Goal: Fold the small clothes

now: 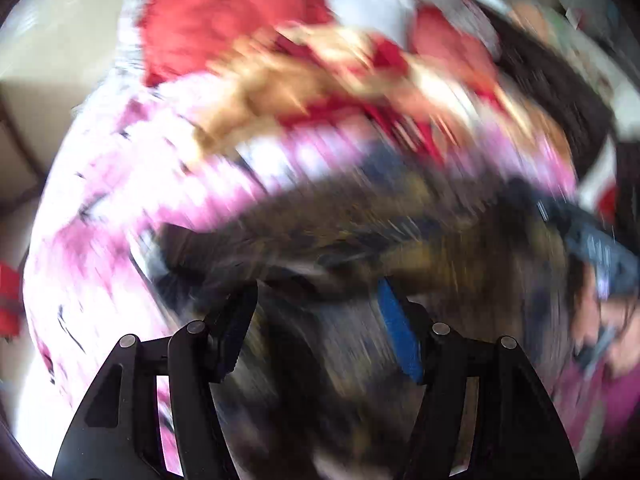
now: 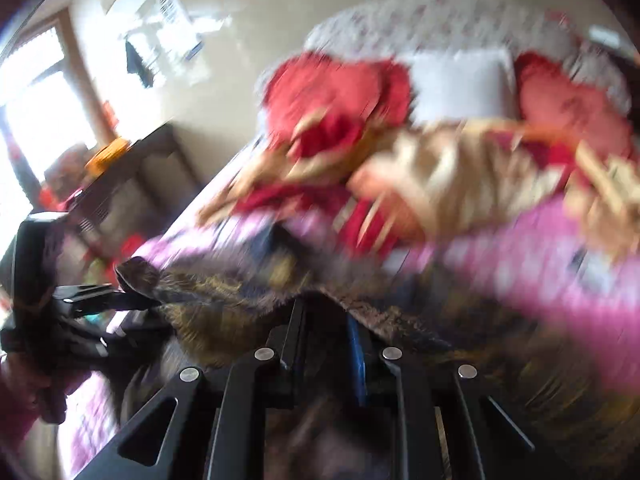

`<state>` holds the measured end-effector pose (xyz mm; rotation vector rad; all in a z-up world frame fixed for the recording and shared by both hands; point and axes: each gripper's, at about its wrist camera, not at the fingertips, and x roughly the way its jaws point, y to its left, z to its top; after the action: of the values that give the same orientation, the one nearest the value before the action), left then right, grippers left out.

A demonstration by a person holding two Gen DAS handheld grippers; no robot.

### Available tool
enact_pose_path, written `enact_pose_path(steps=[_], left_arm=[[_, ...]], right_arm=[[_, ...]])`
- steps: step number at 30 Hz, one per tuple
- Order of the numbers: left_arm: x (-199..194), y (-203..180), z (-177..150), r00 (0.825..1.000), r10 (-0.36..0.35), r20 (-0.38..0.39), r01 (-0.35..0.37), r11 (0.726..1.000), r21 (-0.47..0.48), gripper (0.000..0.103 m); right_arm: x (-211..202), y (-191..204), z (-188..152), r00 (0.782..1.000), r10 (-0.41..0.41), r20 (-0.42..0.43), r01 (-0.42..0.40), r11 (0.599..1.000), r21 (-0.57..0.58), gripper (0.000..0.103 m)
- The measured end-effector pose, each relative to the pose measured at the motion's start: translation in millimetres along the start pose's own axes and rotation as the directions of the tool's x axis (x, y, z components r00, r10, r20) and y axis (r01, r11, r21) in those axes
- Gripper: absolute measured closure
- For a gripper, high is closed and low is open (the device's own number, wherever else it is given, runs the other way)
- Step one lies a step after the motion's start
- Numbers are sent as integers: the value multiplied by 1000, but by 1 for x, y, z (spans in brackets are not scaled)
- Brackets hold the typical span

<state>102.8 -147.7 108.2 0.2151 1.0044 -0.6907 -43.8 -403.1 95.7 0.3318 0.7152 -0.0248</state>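
Both views are smeared by motion. A dark brown and yellow patterned garment (image 1: 360, 232) hangs stretched between the two grippers above a pink and white bedspread (image 1: 100, 208). My left gripper (image 1: 320, 300) has its fingers apart, with the garment's cloth across them. In the right wrist view the left gripper (image 2: 132, 300) pinches the garment's corner at the left. My right gripper (image 2: 324, 320) has its jaws close together on the garment's (image 2: 240, 300) near edge. The right gripper also shows in the left wrist view (image 1: 592, 248) at the right.
Red cushions (image 2: 332, 92) and a white pillow (image 2: 460, 80) lie at the head of the bed. A tan and red blanket (image 2: 440, 184) is bunched across the bedspread (image 2: 560, 272). A dark side table (image 2: 132, 176) stands by a bright window at the left.
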Motion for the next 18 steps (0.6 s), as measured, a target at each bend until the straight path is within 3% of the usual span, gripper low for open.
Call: enact_pose_path(steps=[3,5,7,8,13,18], left_arm=[[-12,28,24,998,-17,62,26,990,-138,40],[-25,38,23,994,-52,94,67,984,-165,40],[-36,39,14,993,-49,110,63,989,-130,40],[-40,35,10,993,-39,111,51,993,-109,40],[-26,32,-17,999,-26,39,29,997,-76,40],[-8,33,-38,1000,8,-25,-10,995,-95,40]], right_arm=[[-6,-12,17,1000,-25,5,25,999,23,86],[-34,-16,12,999,9,44,-10,1000,15,84],[-69,-19,-7,995,60,75,-60,998,-6,60],[-79,-19,-16,994,71,79,-69,997,-25,56],[-76,-10,-40,998,-59,-9,57,982,-179,56],[-60,3,-28,999,-25,-43,13,966,-257,56]])
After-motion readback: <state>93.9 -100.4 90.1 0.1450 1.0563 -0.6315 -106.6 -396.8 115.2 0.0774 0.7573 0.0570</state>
